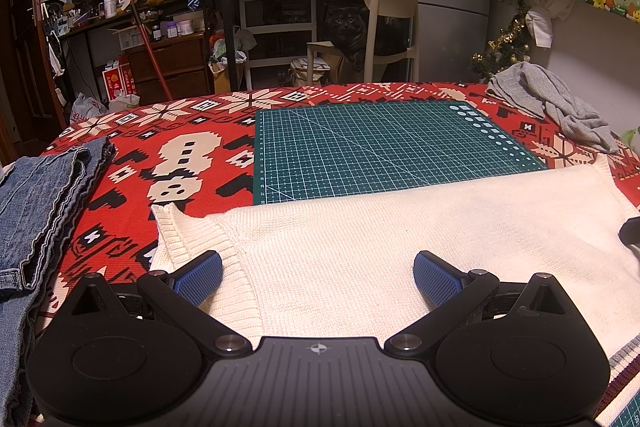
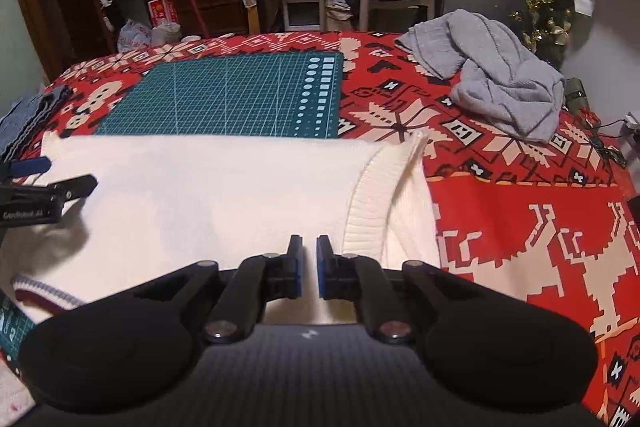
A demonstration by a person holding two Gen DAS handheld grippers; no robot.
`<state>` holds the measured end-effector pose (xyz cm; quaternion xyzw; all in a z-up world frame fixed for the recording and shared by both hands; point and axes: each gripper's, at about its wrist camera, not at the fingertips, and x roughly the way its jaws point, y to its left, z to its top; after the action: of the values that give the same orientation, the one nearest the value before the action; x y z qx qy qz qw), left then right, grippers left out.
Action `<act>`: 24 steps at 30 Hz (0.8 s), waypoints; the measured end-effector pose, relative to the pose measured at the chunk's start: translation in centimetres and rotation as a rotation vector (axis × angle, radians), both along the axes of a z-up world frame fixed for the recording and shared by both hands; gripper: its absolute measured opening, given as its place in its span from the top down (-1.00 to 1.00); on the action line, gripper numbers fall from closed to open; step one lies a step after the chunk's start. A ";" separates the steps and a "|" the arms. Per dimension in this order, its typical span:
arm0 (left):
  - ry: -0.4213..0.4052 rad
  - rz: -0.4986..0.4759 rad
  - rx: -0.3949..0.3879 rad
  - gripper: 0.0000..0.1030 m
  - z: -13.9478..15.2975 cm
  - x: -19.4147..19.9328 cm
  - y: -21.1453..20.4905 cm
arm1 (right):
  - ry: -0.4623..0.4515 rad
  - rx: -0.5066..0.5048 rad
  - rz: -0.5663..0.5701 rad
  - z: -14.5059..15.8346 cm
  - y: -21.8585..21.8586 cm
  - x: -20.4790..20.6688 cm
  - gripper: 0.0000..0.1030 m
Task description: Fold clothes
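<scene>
**Cream sweater flat on patterned cloth, two grippers over it**

Cream sweater (image 1: 400, 247) lies spread across the near part of the table, knit side up, its far edge overlapping the near edge of the green cutting mat (image 1: 384, 147). Underneath both: a red tablecloth (image 1: 192, 131) with white and black snowflake pattern, covering the whole table top.

Other clothes, next in size. Blue denim garment (image 1: 36, 203) lies in layers at the table's left edge, apart from the sweater. Grey knit garment (image 2: 492, 83) is bunched loosely at the far right corner, well apart from the sweater.

Sweater details: ribbed band (image 2: 372, 203) at the right end curves up to a raised point; another ribbed band (image 1: 188, 235) at the left end. A striped hem in dark red and grey (image 2: 44, 297) shows at the near edge.

Left gripper (image 1: 318, 277) hangs low above the sweater's left end, jaws spread wide, nothing between the blue pads; the left pad is over the ribbing. Right gripper (image 2: 308, 265) sits over the right end just beside the ribbed band, jaws drawn in to a narrow slit (whether any fabric is pinched there, cannot tell).

Background: a pale chair (image 1: 394, 19), with a dark cat (image 1: 348, 31) beside it.
</scene>
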<state>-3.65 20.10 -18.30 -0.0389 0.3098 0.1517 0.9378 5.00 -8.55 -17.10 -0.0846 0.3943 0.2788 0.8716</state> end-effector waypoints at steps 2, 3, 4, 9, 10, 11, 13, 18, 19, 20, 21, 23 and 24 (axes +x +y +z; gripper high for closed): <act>0.000 0.000 0.000 -1.00 0.0 0.0 0.0 | 0.005 0.011 -0.009 0.0 -0.5 0.1 0.86; 0.000 0.000 0.000 -1.00 0.0 0.0 0.0 | 0.008 0.016 -0.013 0.0 -0.7 0.1 0.86; 0.000 0.000 0.000 -1.00 0.0 0.0 0.0 | 0.010 0.021 -0.018 -0.1 -0.9 0.2 0.86; 0.000 0.000 0.000 -1.00 0.0 0.0 0.0 | 0.023 0.048 -0.040 -0.1 -2.1 0.4 0.86; 0.000 0.000 0.000 -1.00 0.0 0.0 0.0 | 0.026 0.053 -0.044 -0.2 -2.3 0.5 0.86; 0.000 0.000 0.000 -1.00 0.0 0.0 0.0 | 0.028 0.059 -0.049 -0.2 -2.6 0.5 0.86; 0.000 0.000 0.000 -1.00 0.0 0.0 0.0 | 0.033 0.069 -0.058 -0.2 -3.0 0.6 0.86; 0.000 0.001 0.001 -1.00 0.0 0.0 0.0 | 0.044 0.095 -0.089 -0.5 -5.8 -0.1 0.86; 0.000 0.001 0.001 -1.00 0.0 0.0 0.0 | 0.048 0.113 -0.094 -0.5 -6.4 -0.3 0.86; 0.000 0.002 0.001 -1.00 0.0 0.1 -0.1 | 0.048 0.127 -0.097 -0.5 -6.8 -0.4 0.86; 0.001 0.004 0.001 -1.00 0.0 0.1 -0.1 | 0.044 0.132 -0.097 -0.5 -7.0 -0.5 0.86; 0.001 0.002 0.001 -1.00 0.0 0.1 -0.1 | 0.030 0.125 -0.091 -0.4 -6.9 -0.5 0.85; 0.000 0.001 -0.004 -1.00 0.0 0.1 0.0 | 0.028 0.123 -0.089 -0.4 -6.8 -0.2 0.85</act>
<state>-3.59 20.11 -18.32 -0.0408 0.3098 0.1516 0.9378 4.76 -15.31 -17.49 -0.0092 0.3918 0.2647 0.8811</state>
